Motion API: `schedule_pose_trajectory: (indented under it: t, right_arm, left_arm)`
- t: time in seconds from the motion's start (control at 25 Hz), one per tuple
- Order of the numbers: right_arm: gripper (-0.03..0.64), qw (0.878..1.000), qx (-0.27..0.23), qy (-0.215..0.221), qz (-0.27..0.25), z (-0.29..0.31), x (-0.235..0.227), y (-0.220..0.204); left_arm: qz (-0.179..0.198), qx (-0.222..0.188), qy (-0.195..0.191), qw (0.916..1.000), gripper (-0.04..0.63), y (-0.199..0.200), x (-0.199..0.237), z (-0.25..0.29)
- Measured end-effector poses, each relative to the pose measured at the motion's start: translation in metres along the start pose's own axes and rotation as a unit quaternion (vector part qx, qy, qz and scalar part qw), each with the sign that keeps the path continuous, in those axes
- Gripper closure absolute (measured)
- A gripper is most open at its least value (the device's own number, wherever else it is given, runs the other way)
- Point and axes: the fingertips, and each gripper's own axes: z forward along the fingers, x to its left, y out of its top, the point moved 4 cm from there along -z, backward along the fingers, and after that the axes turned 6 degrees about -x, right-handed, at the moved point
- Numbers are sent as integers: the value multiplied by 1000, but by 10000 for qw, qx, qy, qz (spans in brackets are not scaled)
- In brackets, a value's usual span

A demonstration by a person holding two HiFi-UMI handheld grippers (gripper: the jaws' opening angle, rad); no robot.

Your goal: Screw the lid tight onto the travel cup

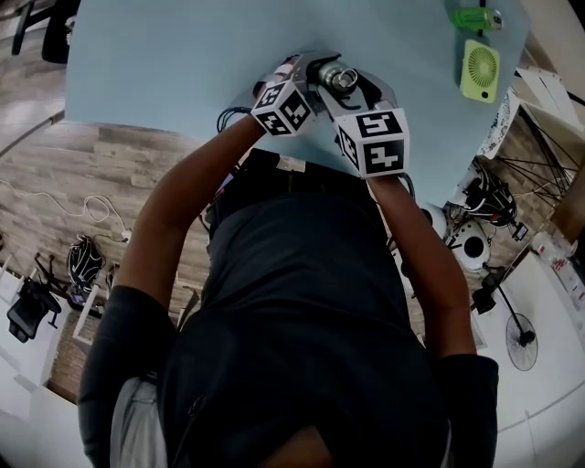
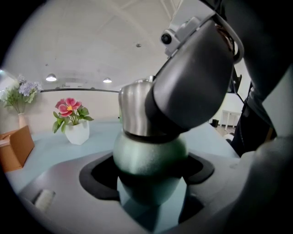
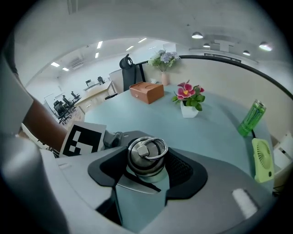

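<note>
The travel cup (image 1: pixel 340 78) stands upright at the near edge of the pale blue table (image 1: pixel 183 55), between both grippers. In the left gripper view its green body (image 2: pixel 149 155) fills the gap between the jaws, and my left gripper (image 2: pixel 149 183) is shut on it. The steel lid (image 2: pixel 135 112) sits on top of the body, partly hidden by the right gripper (image 2: pixel 192 87). In the right gripper view the lid (image 3: pixel 146 155), with its ring handle up, lies between the dark pads, and my right gripper (image 3: pixel 146 171) is shut on it from above.
A green hand fan (image 1: pixel 479 70) and a green can (image 1: pixel 477 18) lie at the table's far right. A white pot of pink flowers (image 3: pixel 188 103), a brown box (image 3: pixel 146 91) and a vase stand further back. The table's near edge is right below the grippers.
</note>
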Motion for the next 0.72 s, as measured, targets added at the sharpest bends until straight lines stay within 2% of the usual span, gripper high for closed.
schedule_pose_trajectory:
  t: [0.08, 0.16, 0.24, 0.28, 0.32, 0.36, 0.4, 0.48, 0.52, 0.56, 0.6, 0.64, 0.68, 0.72]
  right_arm:
    - [357, 9996, 28, 238, -135, -1, -1, 0]
    - [351, 9966, 139, 558, -590, -6, -3, 5]
    - [351, 9844, 327, 867, -1495, -16, -3, 15]
    - [351, 9704, 456, 1077, -2114, -20, -2, 19]
    - [351, 9485, 620, 1338, -2803, -24, 1, 22]
    - [351, 9181, 823, 1626, -3519, -25, 3, 22]
    - [351, 8799, 1055, 1916, -4219, -24, 6, 21]
    - [351, 7942, 1485, 2393, -5384, -17, 9, 13]
    - [351, 7565, 1620, 2563, -5794, -12, 10, 9]
    - [353, 7265, 1691, 2698, -6090, -6, 10, 6]
    - [354, 7044, 1713, 2807, -6291, -1, 10, 4]
    - [371, 6903, 1705, 2893, -6409, 3, 11, 4]
    - [373, 6850, 1692, 2955, -6441, 5, 11, 4]
    - [374, 6890, 1675, 2982, -6390, 5, 11, 4]
  left_arm:
    - [-12, 1, 4, 10000, 163, 0, 0, 1]
    - [-22, 0, -1, 10000, 163, -1, 1, 2]
    - [-25, -5, -12, 10000, 163, -1, 2, 2]
    - [-29, -9, -18, 10000, 163, -1, 2, 2]
    - [-37, -13, -21, 10000, 163, -1, 2, 2]
    - [-50, -20, -22, 10000, 163, -1, 3, 2]
    - [-66, -28, -23, 10000, 163, -1, 4, 2]
    - [-100, -44, -27, 9999, 163, -1, 4, 1]
    - [-108, -49, -29, 9999, 163, -1, 4, 1]
    - [-105, -52, -28, 9999, 163, -1, 5, 1]
    - [-97, -53, -22, 9999, 163, -1, 5, 0]
    - [-89, -49, -13, 9999, 163, -2, 6, 0]
    - [-82, -43, -5, 10000, 163, -3, 6, 0]
    - [-74, -35, 1, 10000, 163, -3, 6, 0]
